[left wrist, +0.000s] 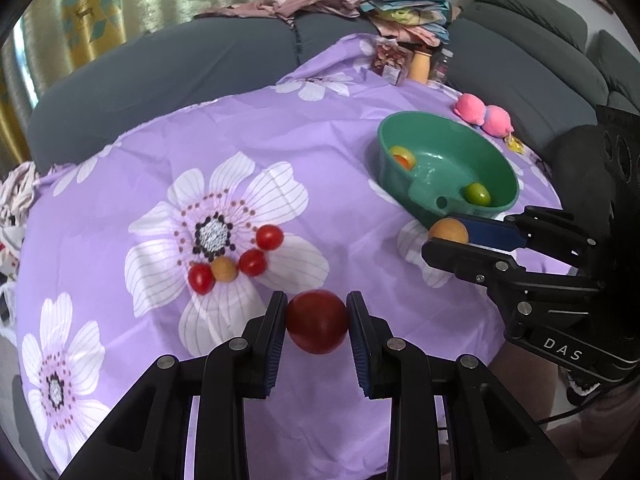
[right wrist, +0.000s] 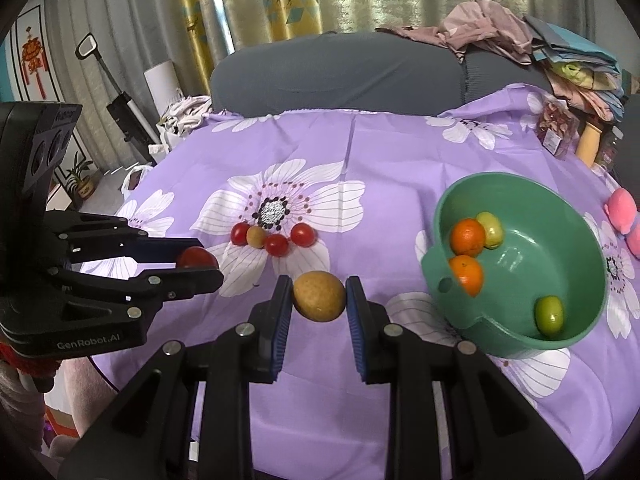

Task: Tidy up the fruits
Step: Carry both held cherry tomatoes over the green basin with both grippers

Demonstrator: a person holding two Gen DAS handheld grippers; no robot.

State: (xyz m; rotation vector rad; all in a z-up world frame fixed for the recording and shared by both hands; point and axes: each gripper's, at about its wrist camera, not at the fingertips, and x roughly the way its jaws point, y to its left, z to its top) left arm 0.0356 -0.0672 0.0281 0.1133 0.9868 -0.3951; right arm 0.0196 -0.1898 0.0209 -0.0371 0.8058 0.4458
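My left gripper [left wrist: 317,322] is shut on a red tomato [left wrist: 316,326], held above the purple flowered cloth [left wrist: 340,200]. In the right wrist view that gripper [right wrist: 200,262] shows at the left with the tomato [right wrist: 194,258]. My right gripper [right wrist: 319,298] is shut on a tan round fruit [right wrist: 319,296]; it shows too in the left wrist view [left wrist: 448,236], close to the green bowl's handle. The green bowl [right wrist: 580,240] holds two oranges [right wrist: 467,237] and two green fruits [right wrist: 549,314]. Three small tomatoes [right wrist: 276,245] and a tan fruit [right wrist: 256,236] lie on the white flower.
A grey sofa [right wrist: 340,76] with heaped clothes [right wrist: 492,36] runs behind the table. Jars and a snack packet [right wrist: 558,128] stand at the far right corner. A pink plush toy [right wrist: 624,216] lies right of the bowl. A standing vacuum [right wrist: 120,104] is at the left.
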